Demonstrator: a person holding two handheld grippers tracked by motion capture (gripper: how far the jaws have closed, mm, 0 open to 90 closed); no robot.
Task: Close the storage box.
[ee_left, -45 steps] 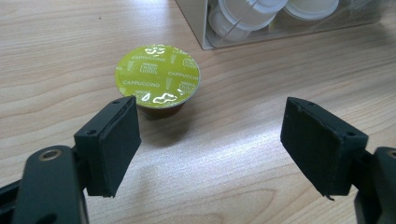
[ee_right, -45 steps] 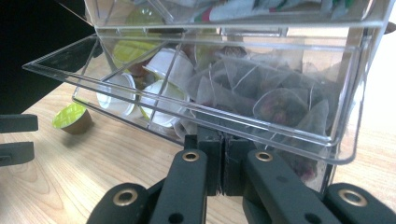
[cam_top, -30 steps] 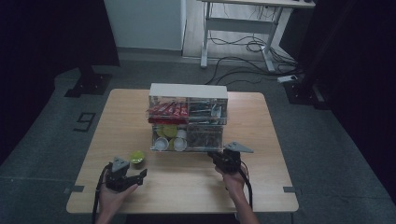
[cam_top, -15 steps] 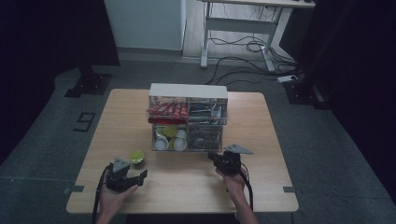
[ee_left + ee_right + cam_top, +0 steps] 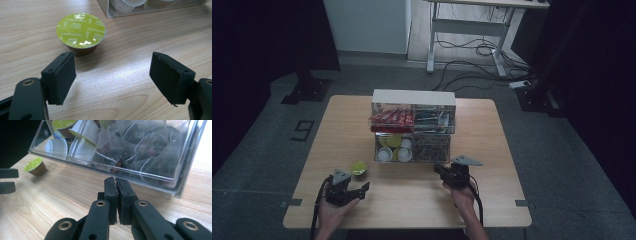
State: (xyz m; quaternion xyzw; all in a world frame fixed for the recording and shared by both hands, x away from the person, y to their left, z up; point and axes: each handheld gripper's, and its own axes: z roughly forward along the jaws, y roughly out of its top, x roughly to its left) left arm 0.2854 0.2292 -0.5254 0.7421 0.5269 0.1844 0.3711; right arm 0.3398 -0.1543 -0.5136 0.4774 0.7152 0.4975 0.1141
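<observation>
round foil-topped capsule [image 5: 80, 33] on woodgrain table [image 5: 130, 82]; left gripper [image 5: 112, 80] jaws apart, right gripper [image 5: 116, 182] jaws nearly together, empty

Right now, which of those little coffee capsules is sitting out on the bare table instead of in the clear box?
The green-lidded cappuccino capsule, upright on the wood just ahead of the open left gripper. The other capsules lie inside the clear organizer.
</observation>
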